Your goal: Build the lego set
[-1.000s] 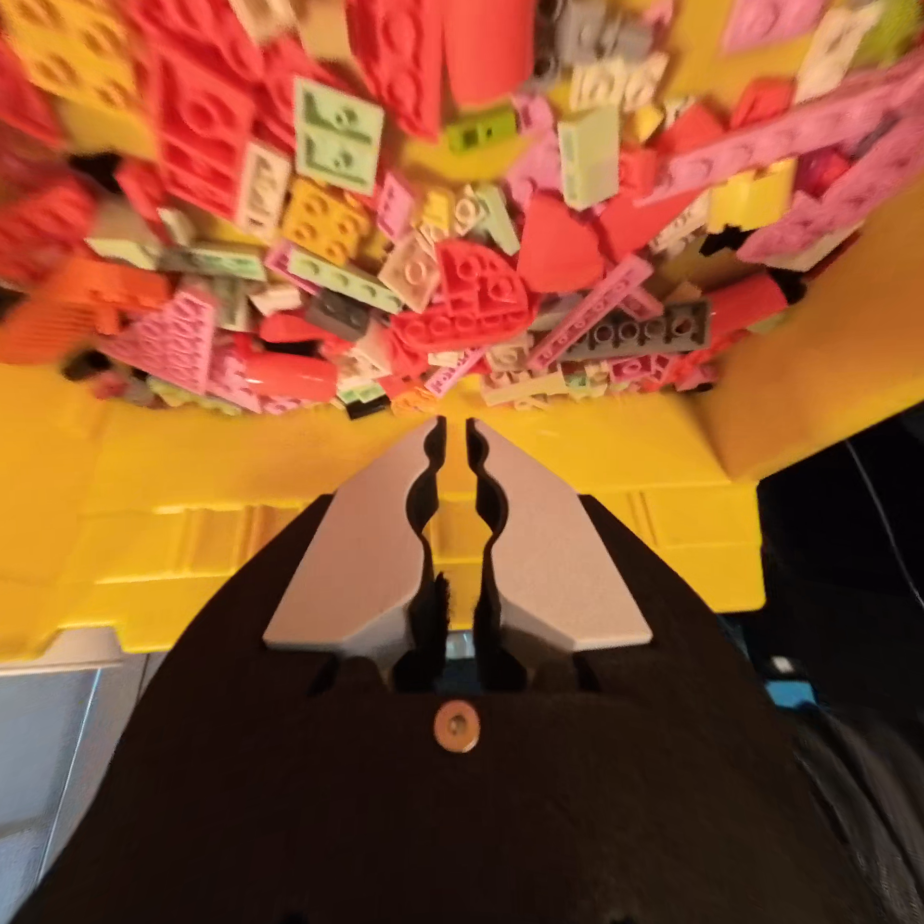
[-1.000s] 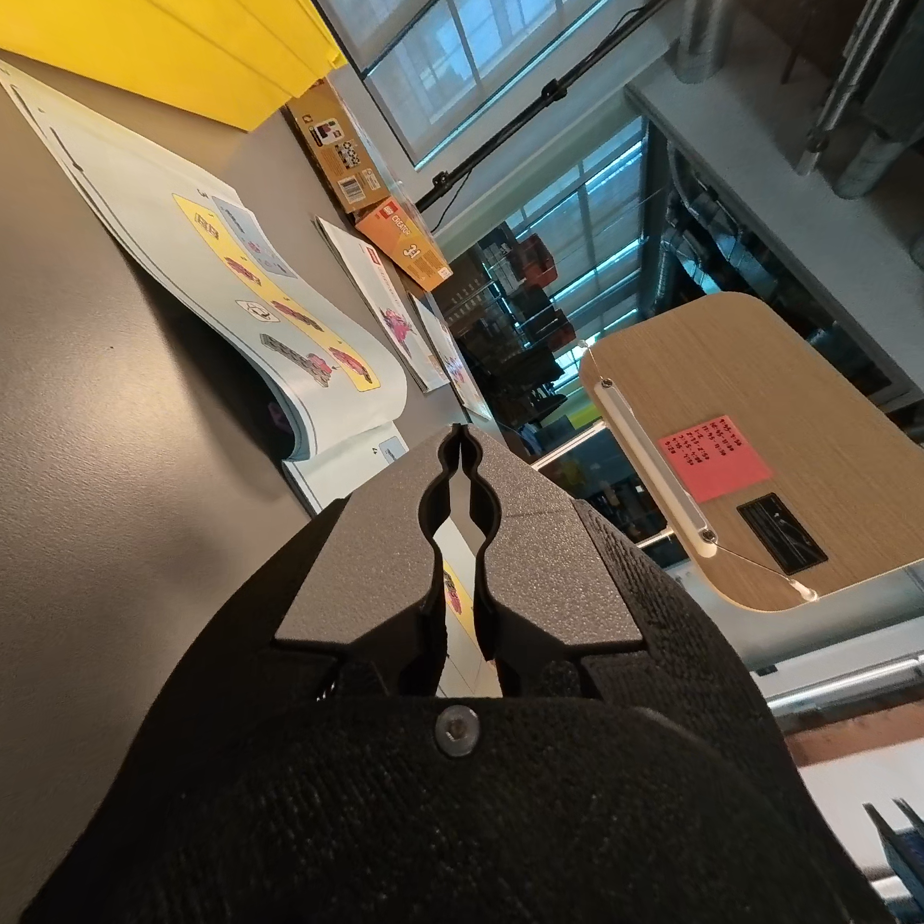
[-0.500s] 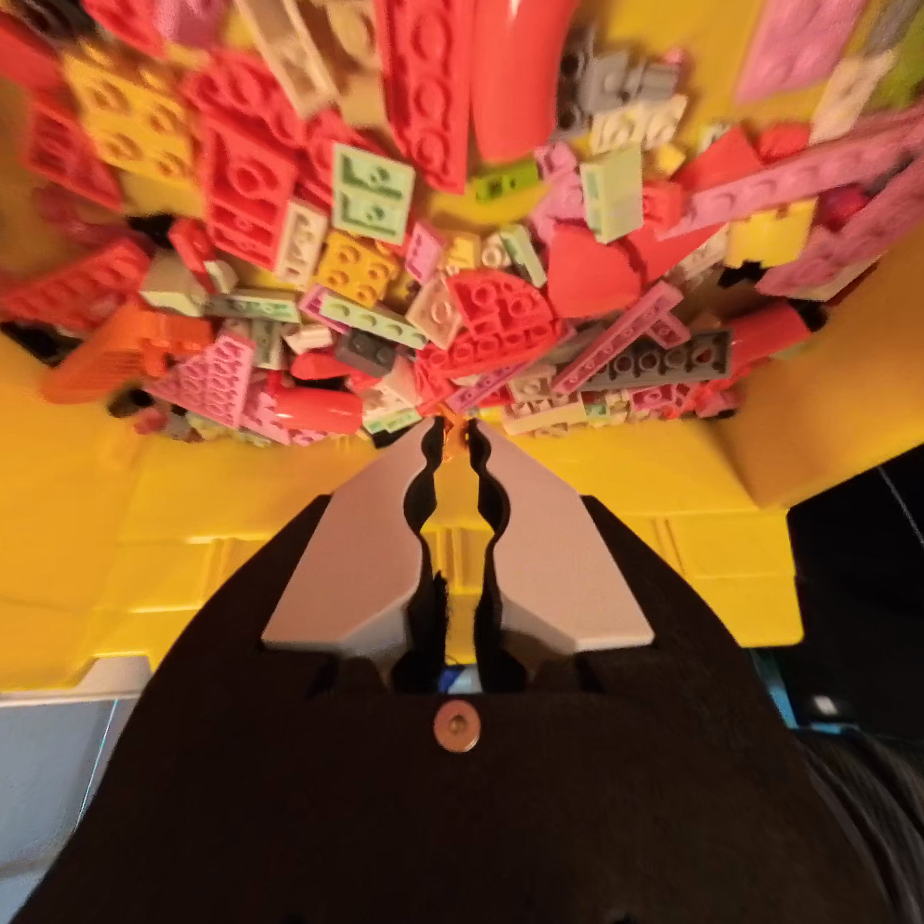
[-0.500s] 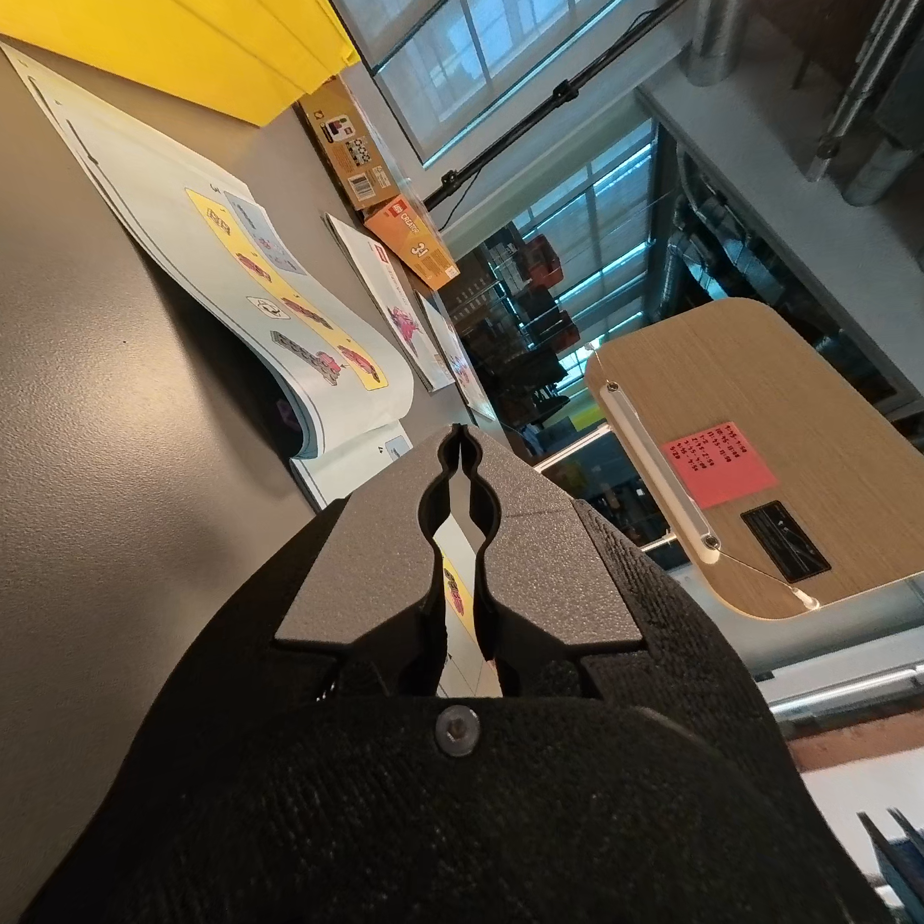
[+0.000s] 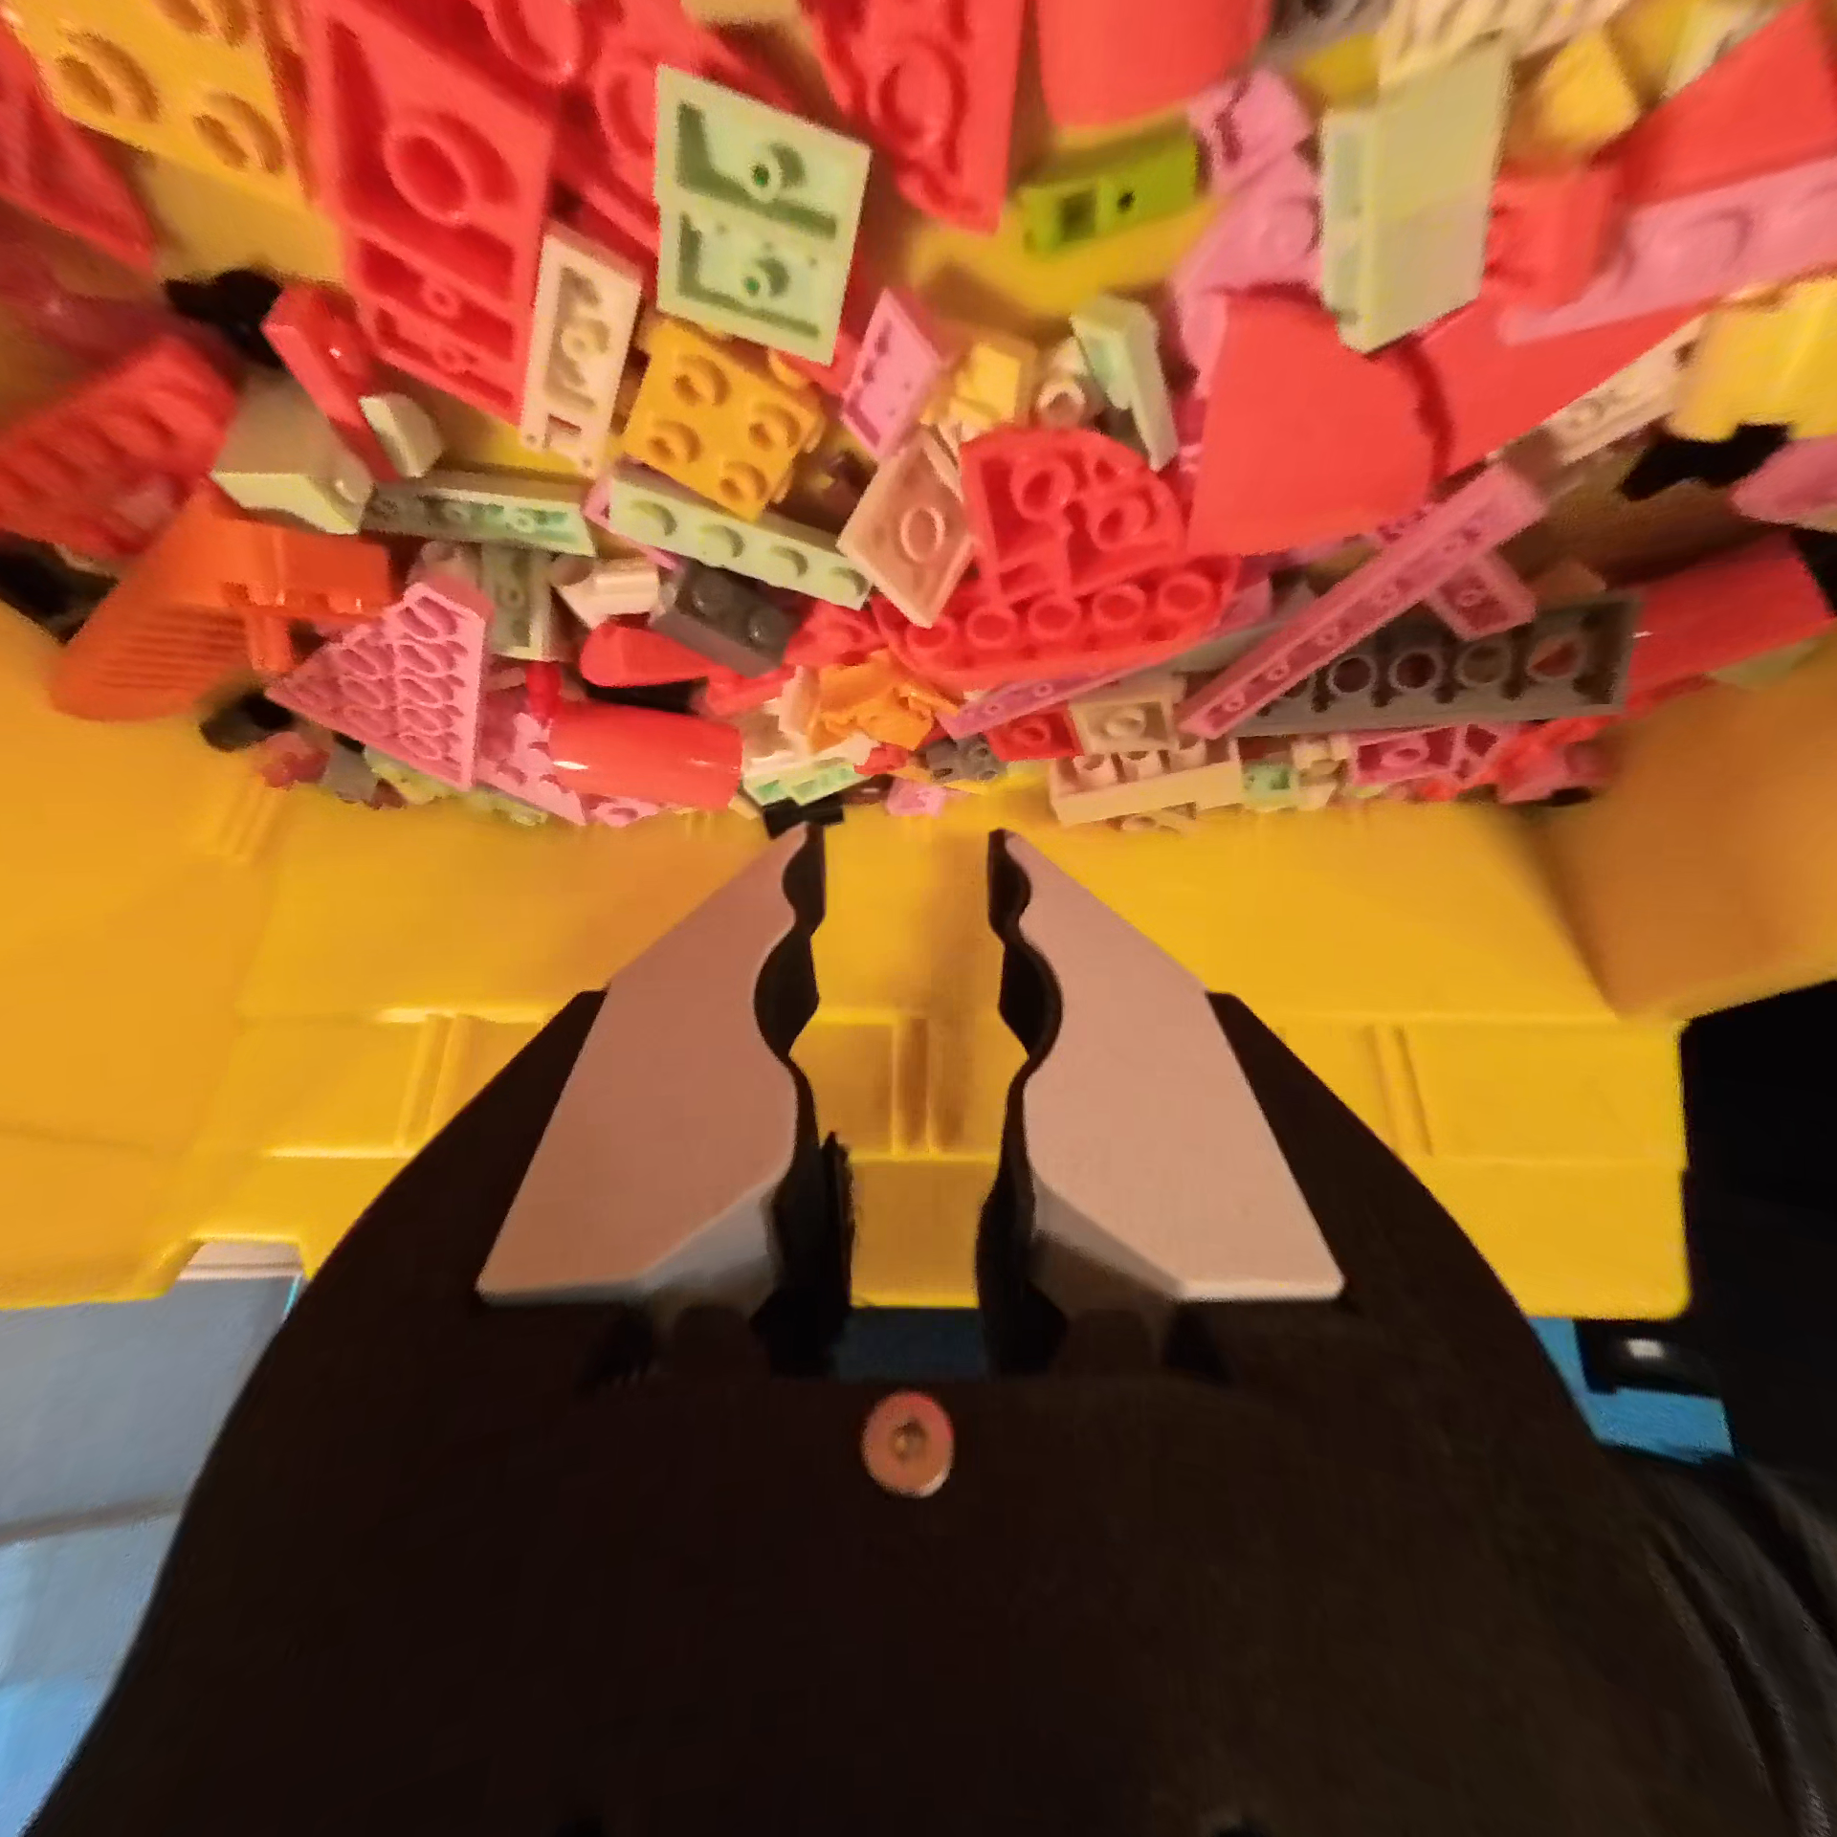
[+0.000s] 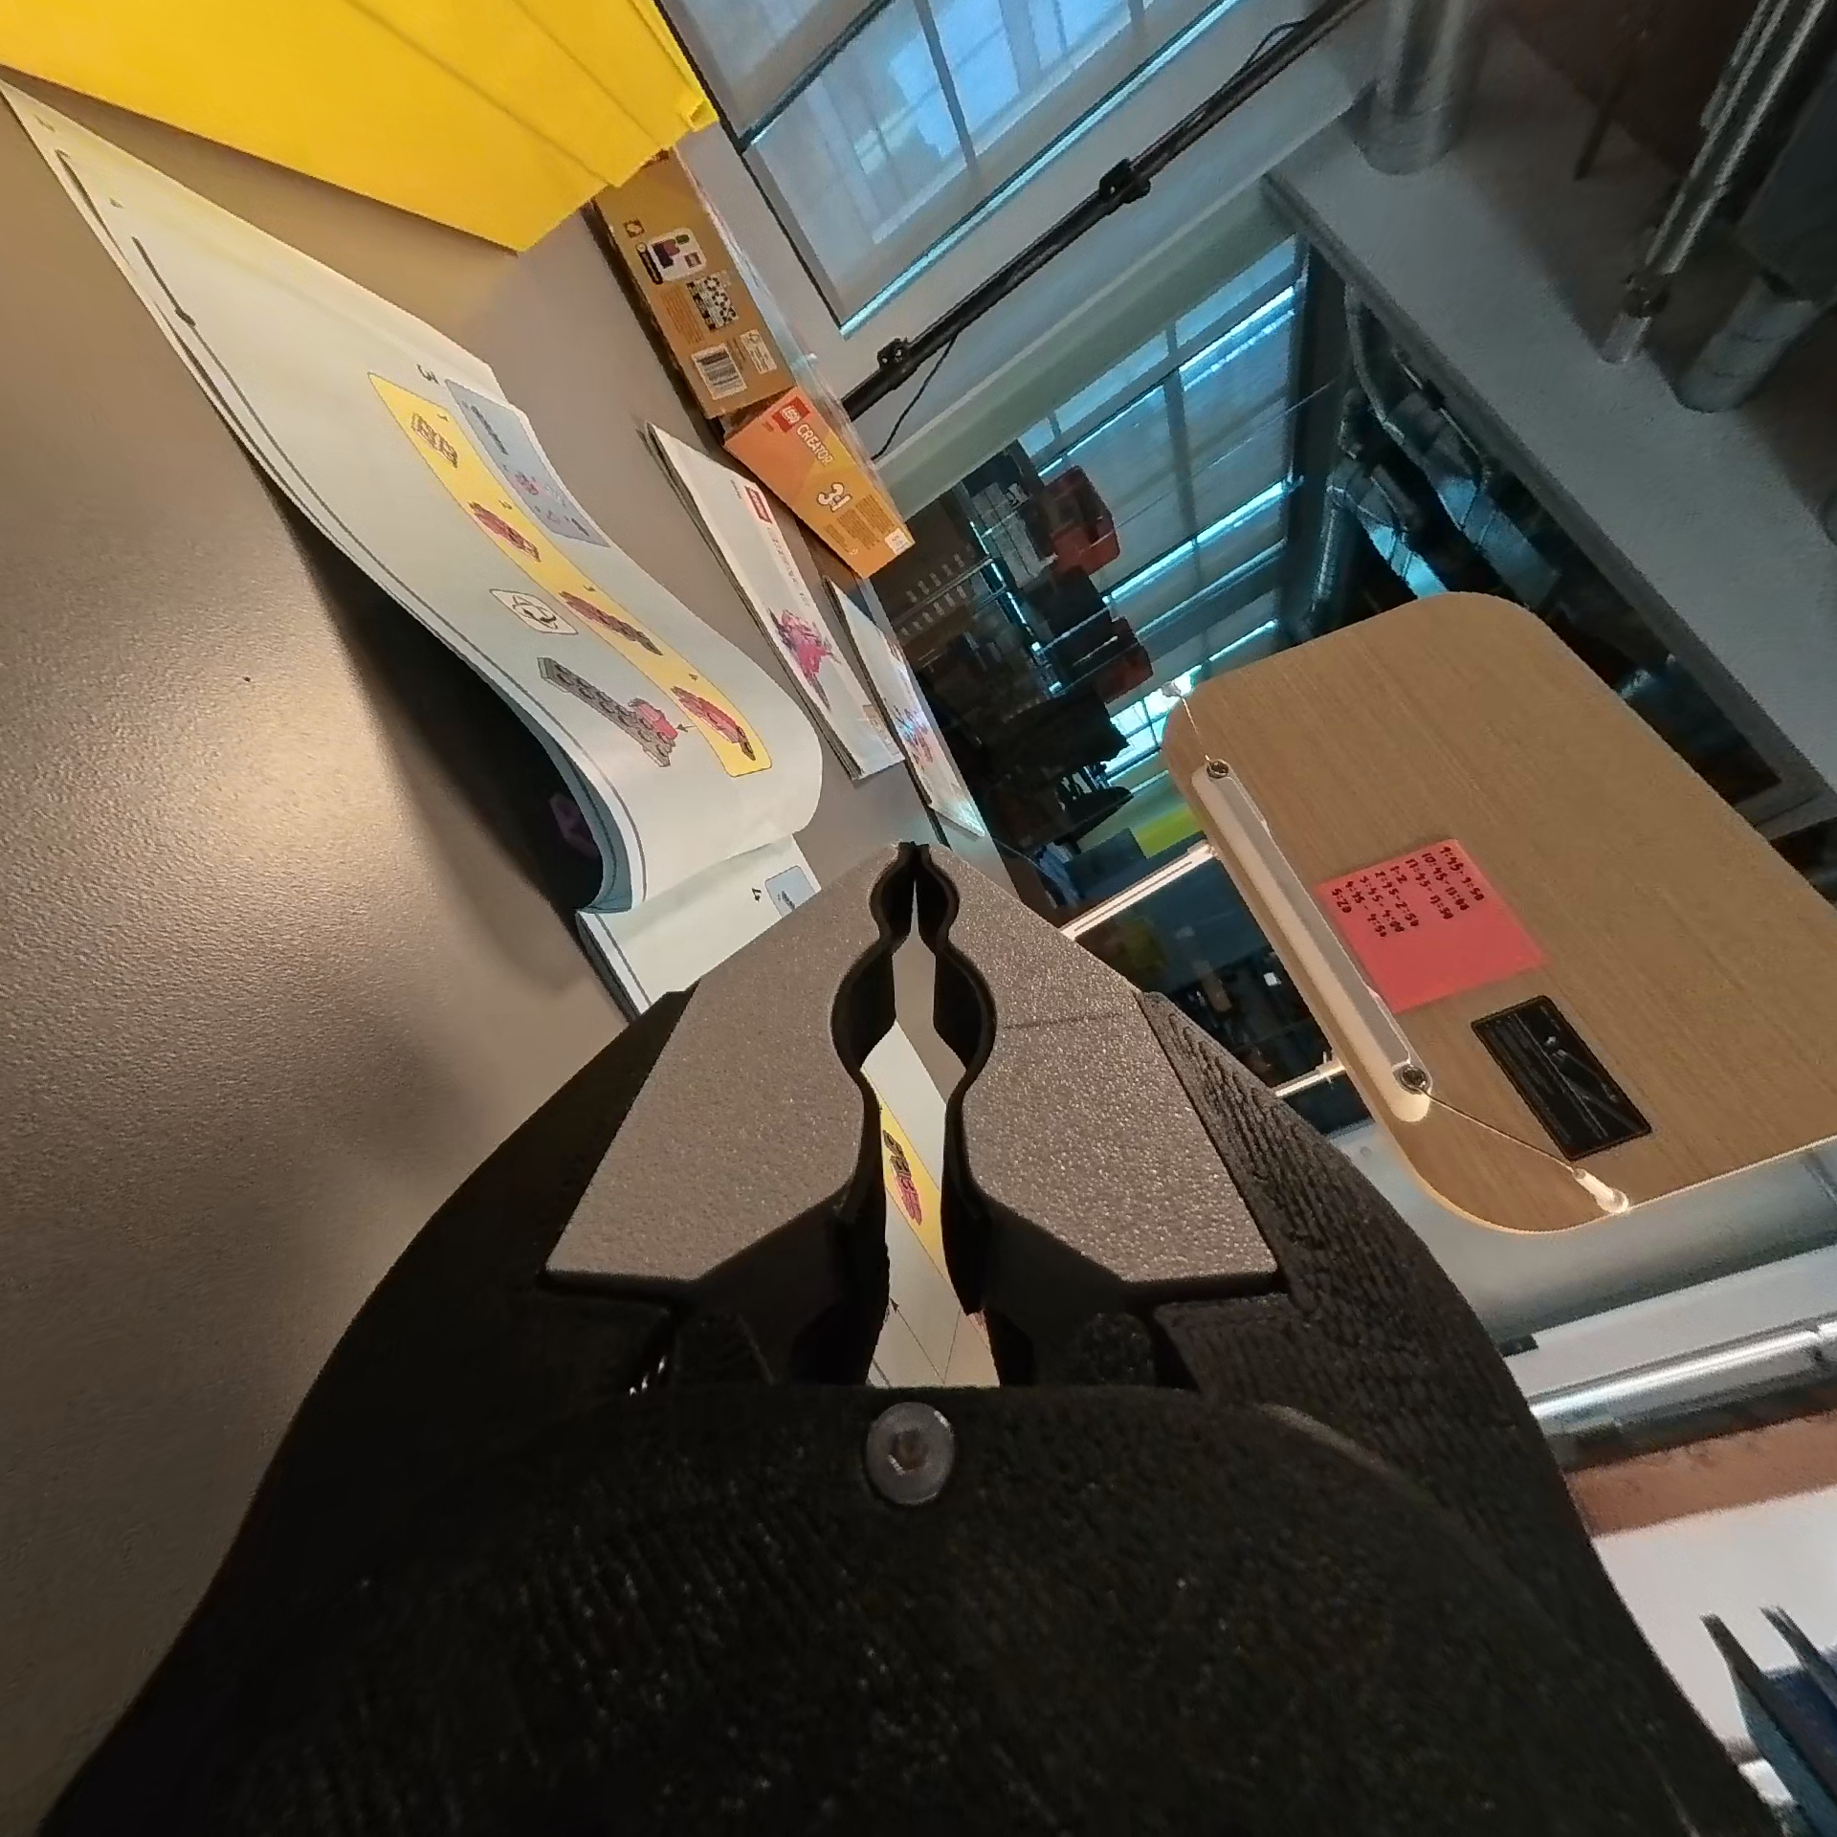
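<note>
The left gripper [image 5: 905, 845] had its jaws parted, with nothing between them but the yellow wall of a bin [image 5: 497, 954]. Its fingertips hung over the bin's near rim, just short of the heap of building bricks [image 5: 895, 557] that filled it. A small black brick [image 5: 800, 817] lay right at the tip of the left finger [image 5: 696, 1044]; whether they touched could not be told. Just past the tips sat a pale green piece [image 5: 795, 780] and a small grey brick [image 5: 962, 760]. To the left lay a smooth red rounded brick [image 5: 646, 760] and a pink wedge plate [image 5: 408, 676]. Farther in rested a red half-round plate [image 5: 1074, 557], a long grey plate [image 5: 1431, 681] to the right and an orange-yellow square brick [image 5: 721, 422]. At the far end lay a mint tile [image 5: 755, 214], with large red plates [image 5: 437, 229] beside it.

The right gripper [image 6: 910, 853] was clenched, fingertips meeting on nothing. It hung above a grey table [image 6: 199, 795], turned sideways in its view. Directly ahead lay an open instruction booklet [image 6: 596, 636], its upper page curling up. Beyond it were two more booklets [image 6: 785, 616], then an orange box [image 6: 825, 477] and a brown box [image 6: 686, 288]. The yellow bin [image 6: 398, 89] stood at the far corner of the table. Off to the right was a wooden board [image 6: 1541, 795] bearing a pink note [image 6: 1431, 934]. Windows [image 6: 915, 109] lay behind.
</note>
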A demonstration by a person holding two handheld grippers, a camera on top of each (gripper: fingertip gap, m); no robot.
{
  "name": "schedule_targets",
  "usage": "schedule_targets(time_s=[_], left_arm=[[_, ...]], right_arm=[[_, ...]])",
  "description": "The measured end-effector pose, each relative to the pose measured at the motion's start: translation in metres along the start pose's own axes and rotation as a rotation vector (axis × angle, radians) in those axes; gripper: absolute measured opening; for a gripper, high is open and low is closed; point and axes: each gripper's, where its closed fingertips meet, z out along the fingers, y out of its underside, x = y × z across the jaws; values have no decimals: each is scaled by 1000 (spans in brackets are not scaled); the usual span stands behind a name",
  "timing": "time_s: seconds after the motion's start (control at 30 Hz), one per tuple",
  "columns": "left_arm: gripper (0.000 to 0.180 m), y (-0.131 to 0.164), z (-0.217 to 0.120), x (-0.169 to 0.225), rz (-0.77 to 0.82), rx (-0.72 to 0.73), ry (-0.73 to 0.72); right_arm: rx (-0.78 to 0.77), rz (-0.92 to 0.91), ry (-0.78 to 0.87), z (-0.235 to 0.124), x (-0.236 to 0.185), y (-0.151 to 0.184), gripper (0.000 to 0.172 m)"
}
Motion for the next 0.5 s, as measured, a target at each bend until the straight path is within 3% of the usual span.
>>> schedule_targets(time_s=[0.5], left_arm=[[26,-4,8,4,50,10,-5]], right_arm=[[0,-4,-1,0,-1,0,0]])
